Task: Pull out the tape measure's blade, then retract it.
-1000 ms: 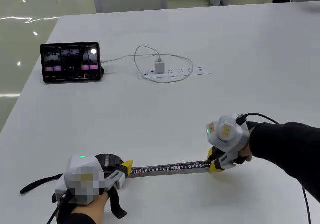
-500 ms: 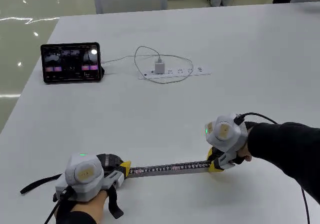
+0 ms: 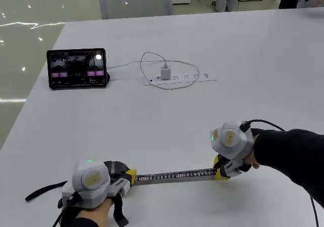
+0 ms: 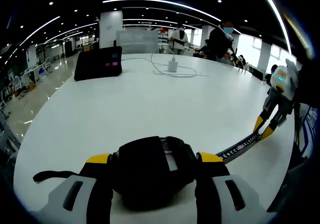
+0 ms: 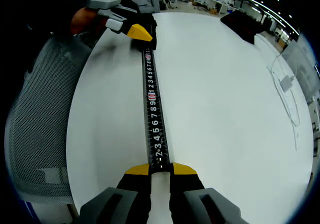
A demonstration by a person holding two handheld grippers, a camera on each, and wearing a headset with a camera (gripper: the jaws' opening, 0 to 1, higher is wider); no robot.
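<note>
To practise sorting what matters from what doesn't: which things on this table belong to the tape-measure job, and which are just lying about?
Part of the job:
tape measure case, clamped in the left gripper
blade, drawn out, its end pinched by the right gripper

Lying about, farther back on the table:
tablet
power strip
charger plugged into it

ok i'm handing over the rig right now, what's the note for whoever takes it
Left gripper: shut on the black round tape measure case, on the white table.
Right gripper: shut on the tip of the dark numbered blade.
Done: blade pulled out, lying along the table between the grippers.
Left: retract the blade into the case.
</note>
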